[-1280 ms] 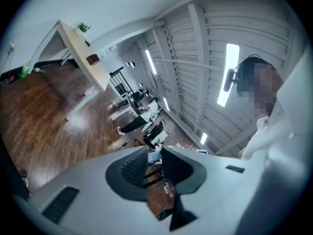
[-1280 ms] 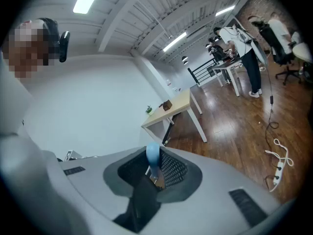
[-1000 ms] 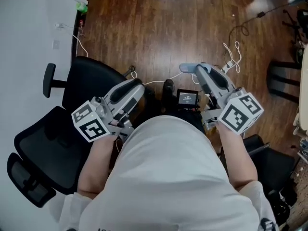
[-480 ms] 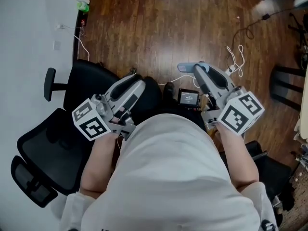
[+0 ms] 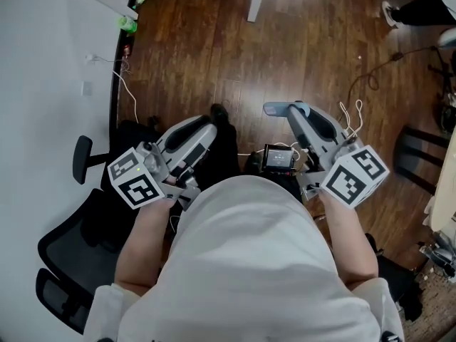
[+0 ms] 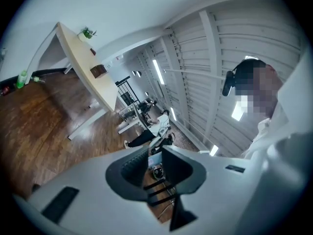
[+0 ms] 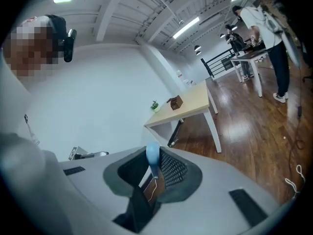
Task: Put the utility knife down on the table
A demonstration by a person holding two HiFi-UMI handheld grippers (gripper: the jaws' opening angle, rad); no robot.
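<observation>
Head view, from the left: a black mesh office chair (image 5: 75, 251) stands by the white wall (image 5: 43, 84). Beside it the left hand-held gripper (image 5: 206, 127), smooth grey moulded plastic, hangs over the dark glossy plank floor (image 5: 299, 41). Left gripper view shows its ribbed black pads (image 6: 132, 165) slightly apart with nothing between them, so it is released and empty. At centre is the person's white shirt (image 5: 249, 262), with a small black screen device (image 5: 278, 157) just ahead of it. To the right, the right hand-held gripper (image 5: 283, 110) is clenched on the light-blue plastic utility knife (image 5: 273, 108), whose rounded end pokes out past the jaw tips. Right gripper view shows the knife (image 7: 152, 152) pinched between the meshed dark pads (image 7: 173, 169), its smooth blue end rising above them. The pale wooden surface (image 7: 193, 102) on white legs carries a small potted plant (image 7: 154, 105) and a brown box (image 7: 176, 102). It lies well apart from the knife, across the floor. White cables (image 5: 350, 112) loop on the planks at far right.
</observation>
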